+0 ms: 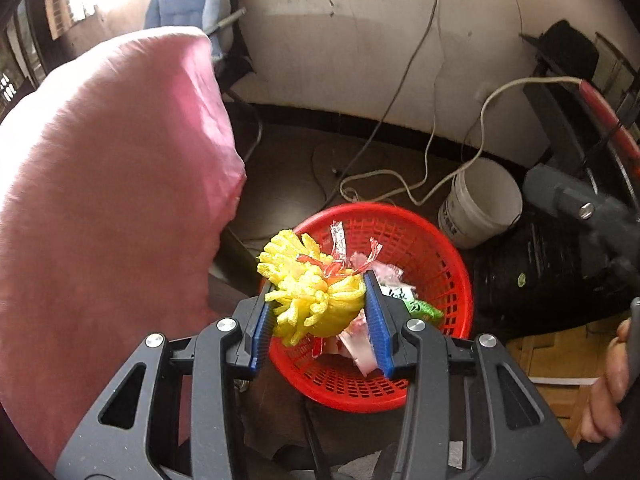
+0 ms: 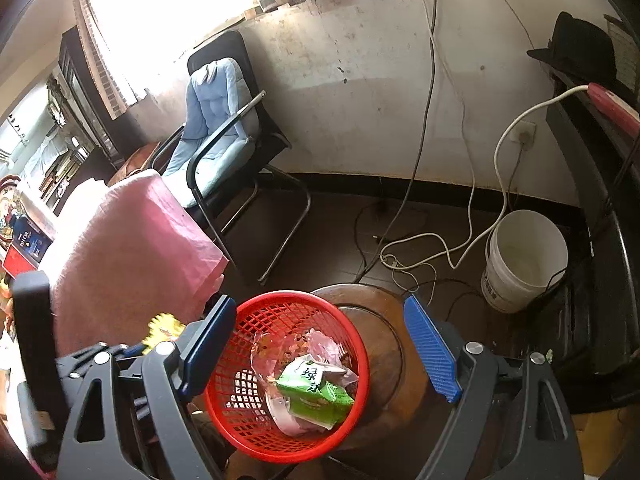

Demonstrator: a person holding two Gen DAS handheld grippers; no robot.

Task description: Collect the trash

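Observation:
My left gripper (image 1: 320,280) is shut on a yellow foam net (image 1: 308,292), with a thin red wrapper strip caught on top of it. It hangs just above the near left rim of a red mesh basket (image 1: 432,248). The basket (image 2: 248,320) holds a green packet (image 2: 316,396) and several clear and pink wrappers (image 2: 320,344). My right gripper (image 2: 320,340) stands open over the basket with nothing between its blue pads (image 2: 430,354). In the right wrist view the left gripper's dark frame and a bit of the yellow net (image 2: 162,326) show at the lower left.
A pink cloth (image 1: 112,208) drapes over something tall at the left. The basket rests on a round brown stool (image 2: 380,344). A white bucket (image 2: 524,260), loose cables on the floor and a black chair with a blue cushion (image 2: 218,120) stand beyond. A hand (image 1: 608,384) shows at the right.

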